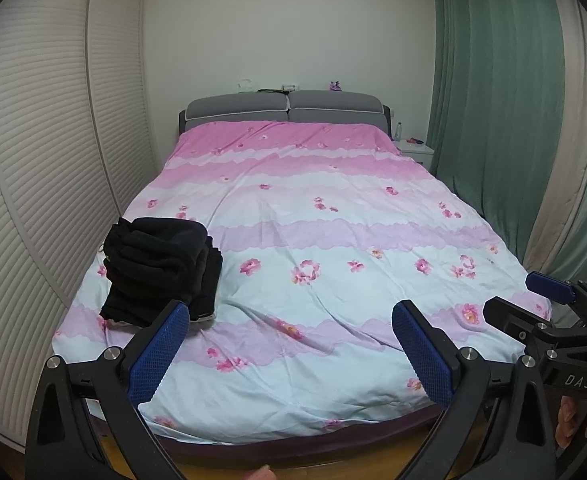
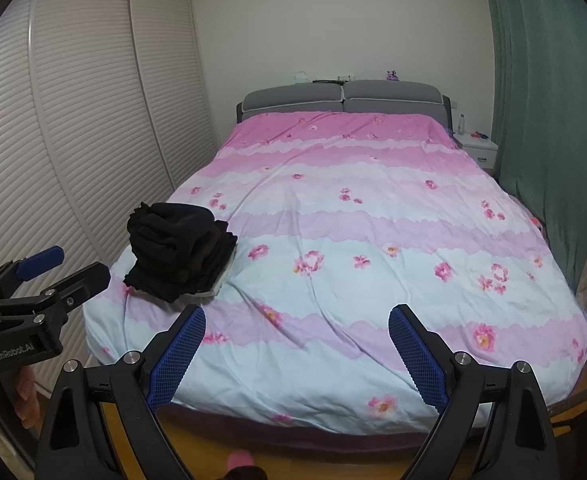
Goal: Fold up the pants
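A pile of dark folded pants [image 1: 161,268] lies on the near left part of the bed; it also shows in the right wrist view [image 2: 181,254]. My left gripper [image 1: 291,320] is open and empty, held in the air at the foot of the bed, to the right of the pile. My right gripper [image 2: 297,322] is open and empty too, beside the left one. Each gripper shows in the other's view: the right gripper [image 1: 513,296] at the right edge, the left gripper [image 2: 81,268] at the left edge.
The bed carries a pink and pale blue floral duvet [image 1: 333,232] with a grey headboard [image 1: 285,110]. White louvred wardrobe doors [image 1: 45,160] stand on the left. Green curtains [image 1: 501,100] and a white nightstand [image 1: 415,150] are on the right. Wooden floor [image 2: 293,456] lies below.
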`<state>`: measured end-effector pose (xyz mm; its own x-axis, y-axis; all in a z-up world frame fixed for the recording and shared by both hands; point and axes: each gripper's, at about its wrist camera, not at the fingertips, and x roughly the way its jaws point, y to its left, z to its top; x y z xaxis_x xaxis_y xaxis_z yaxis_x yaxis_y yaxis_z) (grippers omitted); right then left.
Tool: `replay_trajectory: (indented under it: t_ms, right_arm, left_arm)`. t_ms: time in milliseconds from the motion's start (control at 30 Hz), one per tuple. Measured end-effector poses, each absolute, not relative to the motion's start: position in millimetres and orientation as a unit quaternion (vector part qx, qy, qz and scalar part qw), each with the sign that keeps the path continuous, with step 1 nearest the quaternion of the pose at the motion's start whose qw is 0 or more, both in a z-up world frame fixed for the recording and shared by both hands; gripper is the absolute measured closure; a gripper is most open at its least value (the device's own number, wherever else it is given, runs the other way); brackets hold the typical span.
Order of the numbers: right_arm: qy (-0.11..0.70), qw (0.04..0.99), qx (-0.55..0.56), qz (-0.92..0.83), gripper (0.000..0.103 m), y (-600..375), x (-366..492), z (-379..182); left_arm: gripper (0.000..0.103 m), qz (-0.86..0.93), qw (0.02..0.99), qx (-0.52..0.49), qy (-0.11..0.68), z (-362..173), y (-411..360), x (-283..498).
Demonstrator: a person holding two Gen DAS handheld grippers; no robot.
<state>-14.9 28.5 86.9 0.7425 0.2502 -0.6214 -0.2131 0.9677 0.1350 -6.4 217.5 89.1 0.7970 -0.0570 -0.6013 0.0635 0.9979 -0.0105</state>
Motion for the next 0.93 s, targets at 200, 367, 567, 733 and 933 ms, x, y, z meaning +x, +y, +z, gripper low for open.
replay_trajectory:
  t_ms: [200,367,567,733,933]
  right_arm:
    - [0.339,0.932,0.03,0.126,0.009,29,-15,83]
    - [0.341,0.931,0.031,0.126,0.009,31,-17,79]
    - [0.342,0.93,0.031,0.128,0.009,33,-18,79]
    - [0.341,0.931,0.032,0.128,0.009,33,-18,77]
    - [0.339,0.931,0.034,0.128,0.009,34,-20,79]
  left_arm:
    - [0.0,-0.028,0.948,0.004,0.317,90,218,-8]
    - [0.0,-0.022,0.949,0.014,0.313,90,214,-9]
    - [0.0,-0.015,0.949,0.021,0.313,89,213,-11]
    - [0.0,-0.014,0.951,0.02,0.309,89,215,-13]
    - [0.0,-0.016,0.951,0.022,0.309,89,215,-14]
